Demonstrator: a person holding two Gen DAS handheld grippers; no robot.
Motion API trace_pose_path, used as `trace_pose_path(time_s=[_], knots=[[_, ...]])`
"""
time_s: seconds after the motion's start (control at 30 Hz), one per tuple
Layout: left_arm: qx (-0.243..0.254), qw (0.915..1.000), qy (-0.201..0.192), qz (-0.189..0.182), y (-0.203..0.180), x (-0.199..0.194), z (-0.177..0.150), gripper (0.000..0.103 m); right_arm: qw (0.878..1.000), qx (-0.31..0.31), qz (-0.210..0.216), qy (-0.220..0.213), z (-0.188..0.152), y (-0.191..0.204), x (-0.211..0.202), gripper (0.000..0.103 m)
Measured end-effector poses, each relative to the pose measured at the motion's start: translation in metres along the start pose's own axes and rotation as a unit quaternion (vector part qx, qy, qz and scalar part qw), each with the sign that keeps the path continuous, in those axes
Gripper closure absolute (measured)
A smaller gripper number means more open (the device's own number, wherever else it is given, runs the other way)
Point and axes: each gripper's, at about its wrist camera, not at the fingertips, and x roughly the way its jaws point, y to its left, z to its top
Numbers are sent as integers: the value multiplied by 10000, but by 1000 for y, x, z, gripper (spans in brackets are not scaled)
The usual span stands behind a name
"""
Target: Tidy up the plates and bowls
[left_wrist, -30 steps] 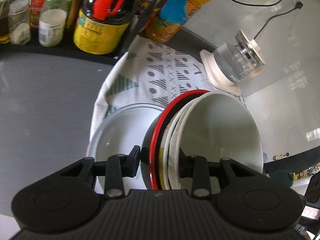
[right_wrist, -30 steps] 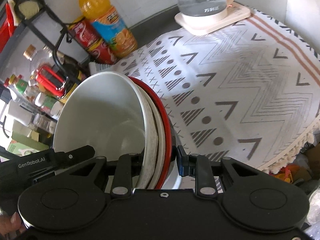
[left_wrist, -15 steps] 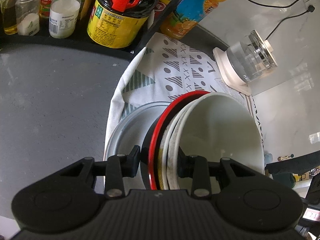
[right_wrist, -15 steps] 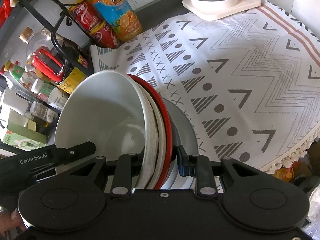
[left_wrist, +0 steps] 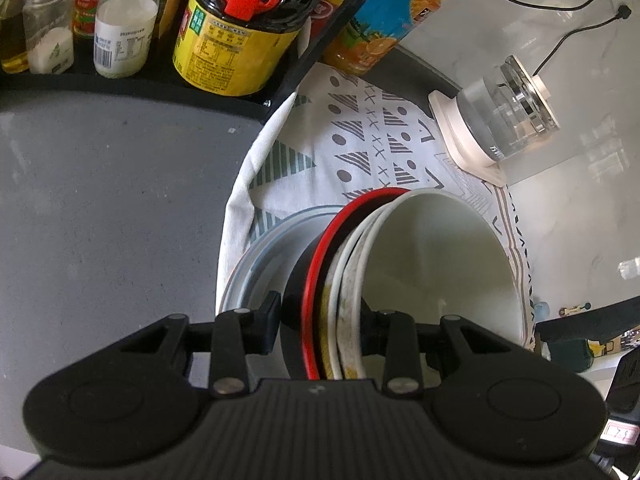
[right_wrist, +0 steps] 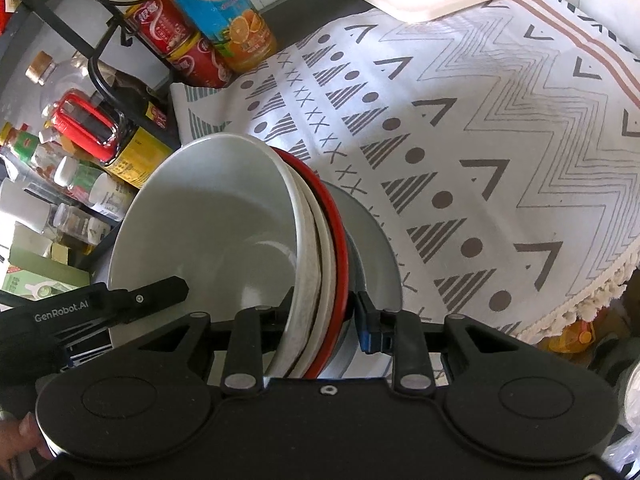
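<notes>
While both grippers stay clamped on bowl stack [left_wrist: 400,280] — stack now lower over plate [left_wrist: 264,256].

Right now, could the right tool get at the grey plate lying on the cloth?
Probably not: the right tool is clamped on the nested bowls, which sit right over the grey plate and cover most of it.

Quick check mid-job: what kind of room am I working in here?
Most likely a home kitchen counter: a rack of sauce bottles, an electric glass kettle on its base, and nested bowls over a patterned cloth.
</notes>
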Motion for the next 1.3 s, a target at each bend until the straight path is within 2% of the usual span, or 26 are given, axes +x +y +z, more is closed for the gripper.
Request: trace_pose_path(time_s=[0.23,0.27,0.33,0.4,0.5,0.63,0.77,0.9,1.03,1.3], knots=[[164,9998,28,-80,-3,-1,4,64,9997,-48,109,-219,-1,0,-6,69],[194,9998,18,-83,-4,-2,4,58,9994,-98,147,-292,-1,0,-10,67],[257,9996,-31,-80,-6,-7,6,45,9989,-115,182,-408,1,-1,-17,53],[333,9993,-167,-50,-9,-13,7,30,9978,-197,184,-598,2,-2,-28,50],[510,9980,-375,-45,-15,-24,7,24,9960,-235,227,-830,1,-7,-43,41],[878,9942,-616,-41,-30,-42,2,20,9924,-305,156,-1179,-5,-17,-65,25],[1286,9884,-800,-71,-47,-60,-9,17,9878,-300,125,-1524,-20,-29,-90,18],[1571,9825,-997,-57,-63,-78,-24,14,9834,-235,111,-1798,-42,-42,-115,6],[1631,9816,-992,-83,-75,-93,-42,11,9814,-111,9,-1918,-61,-52,-133,4],[2053,9726,-1081,-156,-93,-117,-82,9,9711,-35,-239,-2375,-100,-64,-171,0]])
